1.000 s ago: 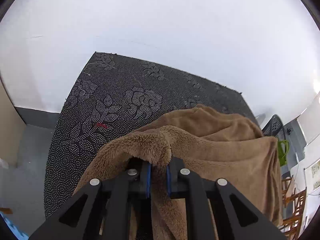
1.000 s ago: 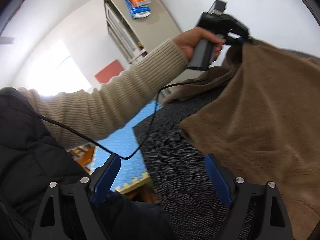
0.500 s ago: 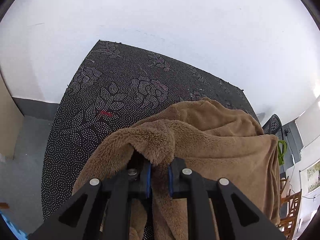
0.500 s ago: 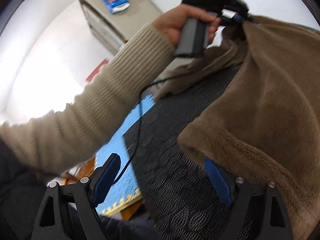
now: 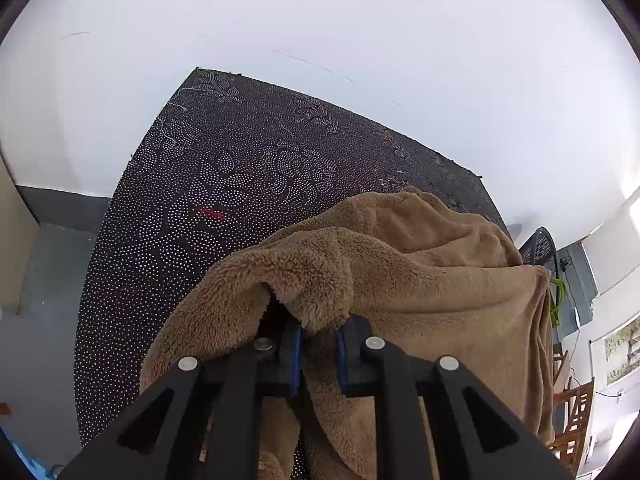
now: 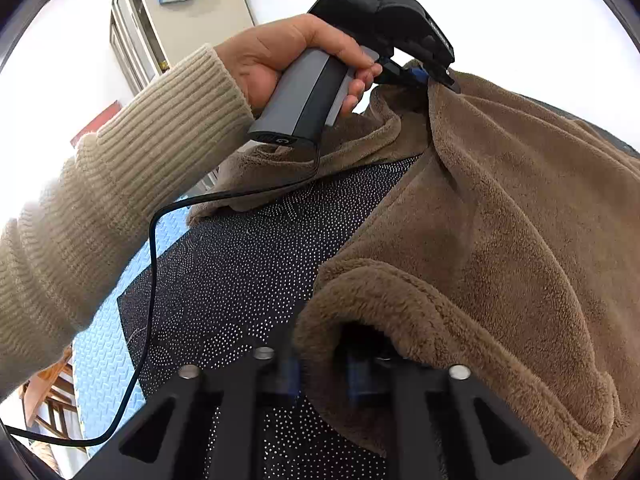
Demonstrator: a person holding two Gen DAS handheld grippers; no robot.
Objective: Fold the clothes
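A brown fleece garment (image 5: 420,280) lies bunched on a black dotted mat (image 5: 240,160). My left gripper (image 5: 318,336) holds a fold of its edge between the blue pads, and its jaws are opening slightly. In the right wrist view the same garment (image 6: 500,220) hangs from the left gripper (image 6: 436,76), which a person's hand (image 6: 280,52) holds up. My right gripper (image 6: 320,360) is closing on a thick rolled edge of the fleece near the mat (image 6: 248,272); its jaws look blurred, with cloth between them.
A black cable (image 6: 152,260) trails from the left handle across the mat. A beige sleeve (image 6: 120,180) fills the left side. Blue foam flooring (image 6: 104,360) borders the mat. A grey cabinet (image 6: 192,12) stands behind, and wooden chairs (image 5: 576,412) stand at the right.
My right gripper moved in toward the garment's near edge and went from wide open to closed on it. The left gripper sank a little with its fold, and its pads parted slightly.
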